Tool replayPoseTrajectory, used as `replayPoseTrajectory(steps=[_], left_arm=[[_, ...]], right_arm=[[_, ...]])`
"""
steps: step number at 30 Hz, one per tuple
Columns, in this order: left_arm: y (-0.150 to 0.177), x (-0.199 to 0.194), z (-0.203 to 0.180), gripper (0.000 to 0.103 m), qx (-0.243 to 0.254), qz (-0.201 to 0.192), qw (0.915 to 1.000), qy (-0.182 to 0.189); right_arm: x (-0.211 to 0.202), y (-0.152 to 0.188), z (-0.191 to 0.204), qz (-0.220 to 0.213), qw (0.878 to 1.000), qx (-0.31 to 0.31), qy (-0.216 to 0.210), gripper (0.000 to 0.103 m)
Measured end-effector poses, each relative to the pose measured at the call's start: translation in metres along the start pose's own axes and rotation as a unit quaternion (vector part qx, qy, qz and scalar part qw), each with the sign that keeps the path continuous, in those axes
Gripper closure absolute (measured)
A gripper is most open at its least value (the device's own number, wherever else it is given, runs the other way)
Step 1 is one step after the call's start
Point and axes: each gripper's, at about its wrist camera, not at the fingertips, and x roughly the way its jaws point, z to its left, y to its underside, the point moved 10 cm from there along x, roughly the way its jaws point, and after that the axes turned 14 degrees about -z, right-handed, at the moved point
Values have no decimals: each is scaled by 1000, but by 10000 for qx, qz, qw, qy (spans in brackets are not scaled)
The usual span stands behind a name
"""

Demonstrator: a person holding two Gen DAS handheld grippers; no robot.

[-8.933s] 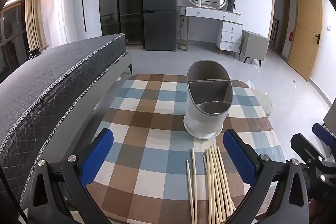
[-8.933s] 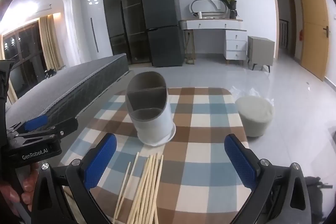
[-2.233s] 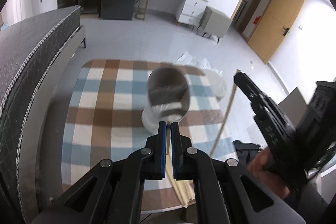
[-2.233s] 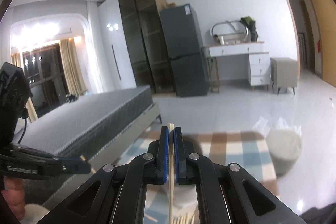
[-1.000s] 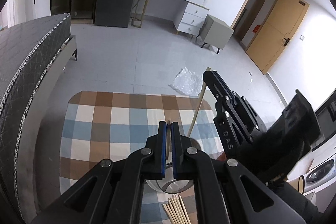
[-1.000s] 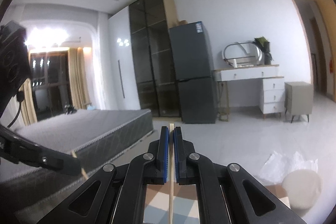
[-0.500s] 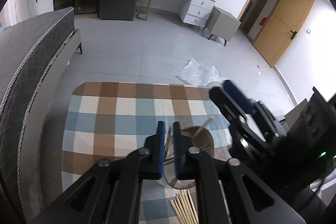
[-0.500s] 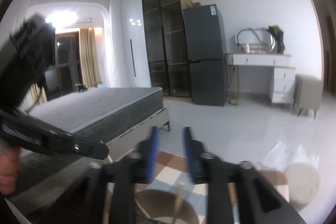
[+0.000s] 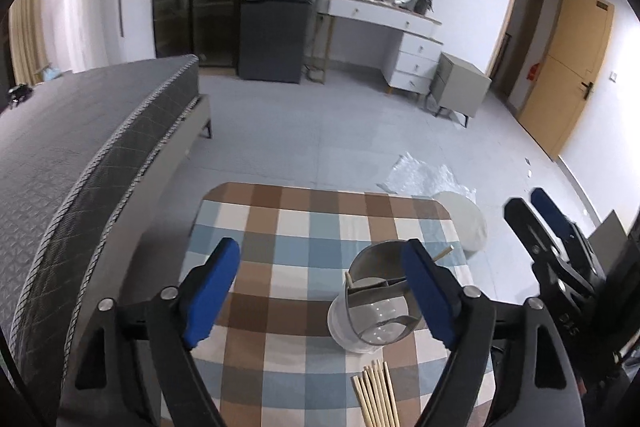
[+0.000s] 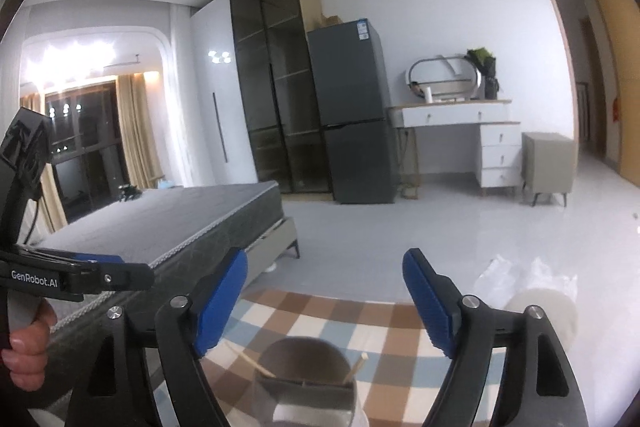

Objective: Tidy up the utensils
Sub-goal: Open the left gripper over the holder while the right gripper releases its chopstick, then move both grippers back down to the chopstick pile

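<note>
While both sets of jaws are opening w/ nothing between the blue pads, the left gripper hangs above the checked tablecloth and the right gripper sits over the utensil holder, angled more toward the room. Holder, grey w/ a white base and inner dividers, stands upright on the cloth, right of centre in the left view, partly behind that gripper's right finger. Two chopsticks lean in it, one tip poking out at its left rim, the other at its right; which compartment, can't tell. Loose chopsticks lie bunched flat on the cloth just near of the holder, apart from it. Right gripper also shows at the right edge of the left view; left gripper at the left edge of the right view, w/ a person's fingers on its handle. Bed runs along the left, round stool far right beside the table.
</note>
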Motion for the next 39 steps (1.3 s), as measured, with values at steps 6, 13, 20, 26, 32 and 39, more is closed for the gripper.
replayPoseTrajectory(steps=[6,13,20,26,32,39], left_arm=[[2,-25,2,21,16,-274,9995,-133],[15,-44,1,14,-24,-453,9988,-167],[34,-56,-5,12,-27,-681,9975,-159],[73,-58,-7,12,-260,-447,9987,-43],[124,-69,-12,12,-513,-79,9986,120],[180,-72,-34,12,-579,655,9957,317]], right_arm=[[-35,-21,10,-179,9998,-85,84,7],[-74,-20,15,-187,9997,-52,125,0],[-98,6,13,167,9995,37,248,0],[-117,44,8,501,9979,190,354,0],[-131,78,3,708,9962,292,414,0],[-129,128,-20,1444,9849,758,577,0]])
